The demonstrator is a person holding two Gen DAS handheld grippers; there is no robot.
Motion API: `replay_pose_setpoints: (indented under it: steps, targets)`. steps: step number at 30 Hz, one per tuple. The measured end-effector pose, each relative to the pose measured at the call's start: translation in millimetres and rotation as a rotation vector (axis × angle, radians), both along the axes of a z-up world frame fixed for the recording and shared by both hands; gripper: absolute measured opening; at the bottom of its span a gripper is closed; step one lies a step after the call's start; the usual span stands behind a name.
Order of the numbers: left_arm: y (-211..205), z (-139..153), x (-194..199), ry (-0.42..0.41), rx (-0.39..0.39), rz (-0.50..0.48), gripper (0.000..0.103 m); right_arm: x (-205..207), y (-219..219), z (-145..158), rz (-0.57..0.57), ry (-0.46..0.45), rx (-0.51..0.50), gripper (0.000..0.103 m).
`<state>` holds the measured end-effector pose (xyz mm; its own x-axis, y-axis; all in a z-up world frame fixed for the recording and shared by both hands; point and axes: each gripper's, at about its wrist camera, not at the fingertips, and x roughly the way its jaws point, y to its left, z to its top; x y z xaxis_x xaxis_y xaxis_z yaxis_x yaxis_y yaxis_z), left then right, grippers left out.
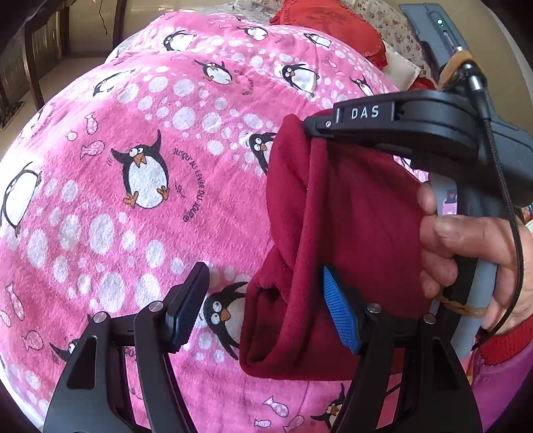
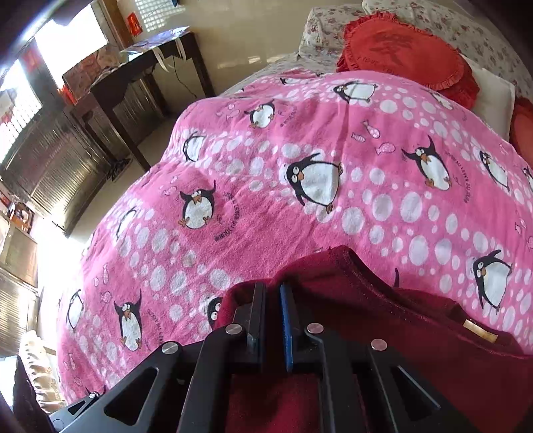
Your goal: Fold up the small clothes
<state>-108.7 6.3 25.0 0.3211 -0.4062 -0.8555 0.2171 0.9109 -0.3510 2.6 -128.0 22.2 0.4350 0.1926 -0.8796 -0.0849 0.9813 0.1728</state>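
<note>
A dark red fleece garment [image 1: 346,239] hangs in folds above the pink penguin blanket [image 1: 133,186]. My right gripper [image 1: 313,125] is shut on its upper edge and holds it up; in the right wrist view the jaws [image 2: 273,289] pinch the red cloth [image 2: 383,316]. My left gripper [image 1: 266,306] is open, low beside the garment's lower part. Its blue-padded finger [image 1: 339,313] lies against the cloth; the other finger [image 1: 190,299] is over the blanket.
The pink blanket [image 2: 299,186] covers a bed. A red ruffled cushion [image 2: 406,50] and floral pillows [image 2: 443,20] lie at the bed's far end. A dark wooden desk [image 2: 140,80] and cabinets stand to the left across the floor.
</note>
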Motion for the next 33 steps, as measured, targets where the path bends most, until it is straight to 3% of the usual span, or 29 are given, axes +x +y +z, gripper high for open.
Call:
replay_pose_setpoints:
  steps: [4, 6, 7, 8, 12, 16, 19, 21, 23, 24, 28, 33]
  targets:
    - [1, -2, 2, 0.006, -0.010, 0.002, 0.069, -5, -9, 4, -0.031, 0.008, 0.045, 0.010]
    - [1, -3, 3, 0.008, -0.014, 0.007, 0.070, -6, -12, 11, -0.056, 0.016, 0.065, 0.031]
    - [1, -3, 3, 0.007, -0.015, 0.009, 0.070, -8, -13, 14, -0.066, 0.015, 0.067, 0.057]
    - [1, -3, 3, 0.006, -0.016, 0.011, 0.070, -8, -12, 17, -0.072, 0.012, 0.066, 0.070]
    - [0, -4, 3, 0.005, -0.016, 0.010, 0.070, -3, 6, 17, -0.033, 0.038, 0.024, 0.070]
    - [1, -5, 3, 0.006, -0.017, 0.010, 0.070, 2, 21, -7, -0.013, 0.085, -0.059, 0.070]
    - [1, -6, 3, 0.005, -0.017, 0.009, 0.070, 2, 23, -12, 0.000, 0.064, -0.077, 0.070]
    - [1, -5, 3, 0.002, -0.018, 0.008, 0.070, -1, 16, -10, -0.014, 0.039, -0.065, 0.058]
    - [2, -5, 4, -0.007, -0.029, -0.002, 0.070, -6, 4, -3, -0.024, 0.014, -0.021, 0.027]
    - [4, -4, 6, -0.012, -0.042, -0.009, 0.070, -9, -2, 0, -0.032, 0.012, 0.005, 0.021]
    - [10, -2, 14, -0.019, -0.110, -0.016, 0.070, -26, -25, 27, -0.072, -0.047, 0.119, 0.015]
    - [-3, 1, 24, -0.019, -0.133, -0.065, 0.075, -36, -35, 39, -0.074, -0.069, 0.135, 0.014]
